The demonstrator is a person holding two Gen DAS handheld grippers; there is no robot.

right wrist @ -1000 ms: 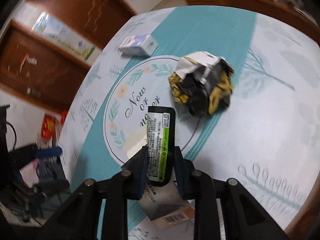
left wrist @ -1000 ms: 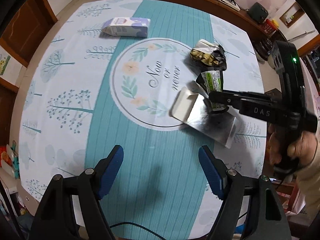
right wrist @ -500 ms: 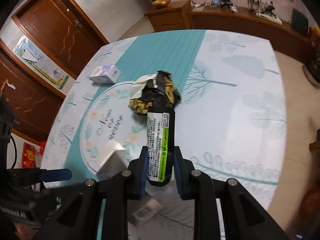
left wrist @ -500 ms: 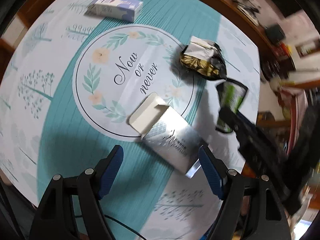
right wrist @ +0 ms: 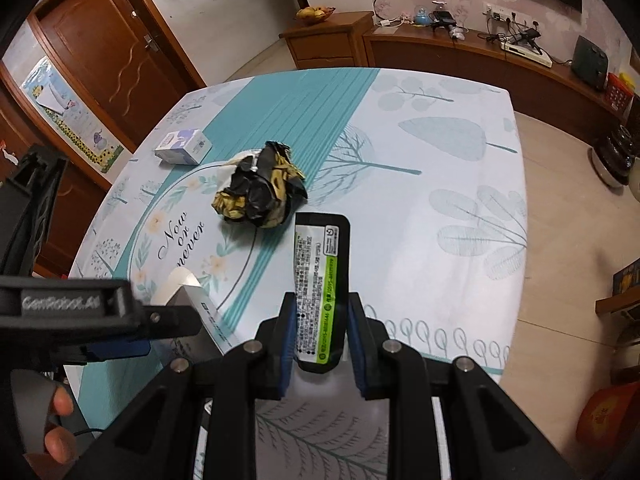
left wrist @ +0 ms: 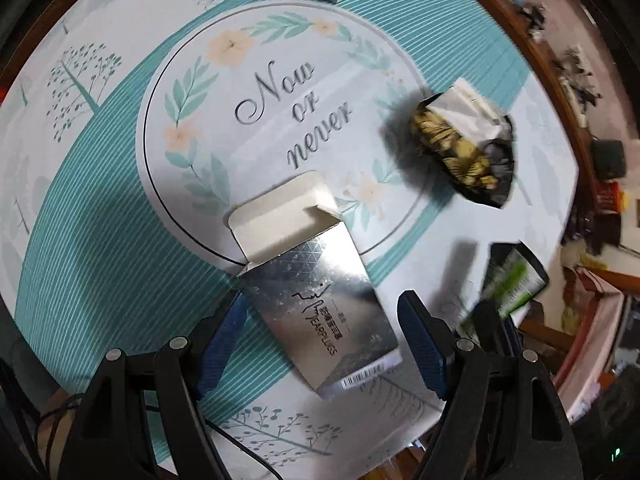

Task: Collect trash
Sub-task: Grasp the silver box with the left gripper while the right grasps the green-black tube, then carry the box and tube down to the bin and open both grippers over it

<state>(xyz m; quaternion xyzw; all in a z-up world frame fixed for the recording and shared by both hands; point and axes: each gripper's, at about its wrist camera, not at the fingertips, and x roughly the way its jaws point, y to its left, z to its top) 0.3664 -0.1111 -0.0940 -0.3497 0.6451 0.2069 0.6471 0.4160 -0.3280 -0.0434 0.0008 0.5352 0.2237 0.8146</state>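
- Table (right wrist: 460,184), patterned teal-and-white cloth, carries all loose trash.
- Silver carton (left wrist: 320,316), flap open, lies flat at 6 o'clock of the printed circle, between the spread blue pads of the left gripper (left wrist: 324,340); contact is hard to judge.
- Crumpled black-and-gold wrapper (right wrist: 260,192) sits at the circle's 3 o'clock.
- White-and-purple box (right wrist: 183,146) rests at 12 o'clock, well apart.
- Right gripper (right wrist: 320,340) is clamped on a black-and-green pouch (right wrist: 320,288), upright above the table.

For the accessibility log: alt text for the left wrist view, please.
The open left gripper straddles a silver earplug box with its flap open, lying on a floral tablecloth. A crumpled black-and-gold wrapper lies beyond; a black-and-green packet shows blurred at right.
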